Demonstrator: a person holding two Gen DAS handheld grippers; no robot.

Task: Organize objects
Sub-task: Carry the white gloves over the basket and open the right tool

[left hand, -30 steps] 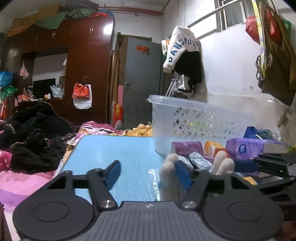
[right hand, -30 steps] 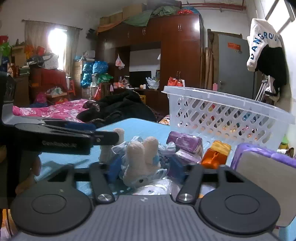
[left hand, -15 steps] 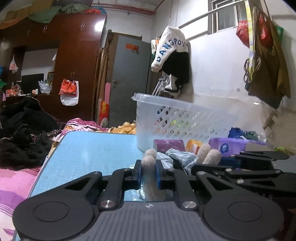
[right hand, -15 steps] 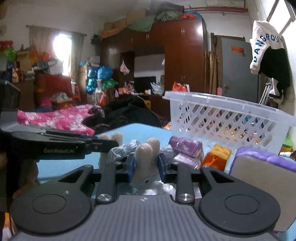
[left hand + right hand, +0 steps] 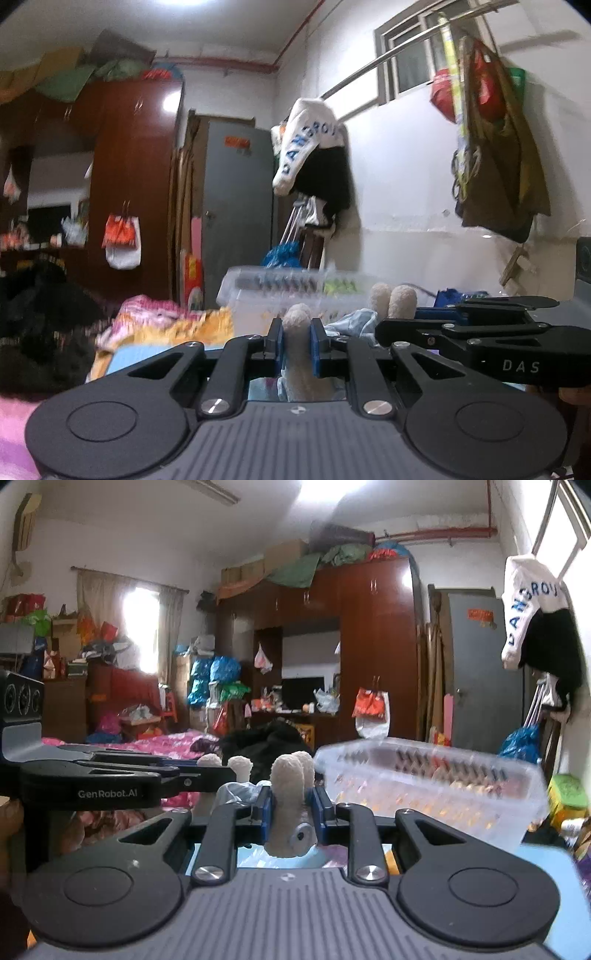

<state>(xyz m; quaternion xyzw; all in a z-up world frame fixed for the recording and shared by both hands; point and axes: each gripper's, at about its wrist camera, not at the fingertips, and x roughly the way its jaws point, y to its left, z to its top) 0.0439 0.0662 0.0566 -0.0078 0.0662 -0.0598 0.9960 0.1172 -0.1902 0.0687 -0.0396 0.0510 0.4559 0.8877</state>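
Plush limbs fill both grips: the left gripper (image 5: 297, 345) is clamped tight on a cream, fuzzy leg of a soft toy (image 5: 301, 354), its blue pads pressed flat against the fabric on either side. The right gripper (image 5: 291, 808) has another cream limb of the same toy (image 5: 290, 805) between its blue pads, and its jaws are closing further in on it, already touching the fabric. The toy hangs between the two tools above the blue table (image 5: 554, 871), a crumple of pale blue cloth (image 5: 354, 321) bunched at its middle. In the left wrist view the right gripper reaches in from the right side with two more fuzzy stubs poking up just beside it; in the right wrist view the left gripper comes in from the left the same way. Behind the toy stands a white lattice basket (image 5: 432, 786), blurred, near the table's far edge, with coloured packets showing through its holes. A dark wooden wardrobe (image 5: 373, 646) lines the back wall.
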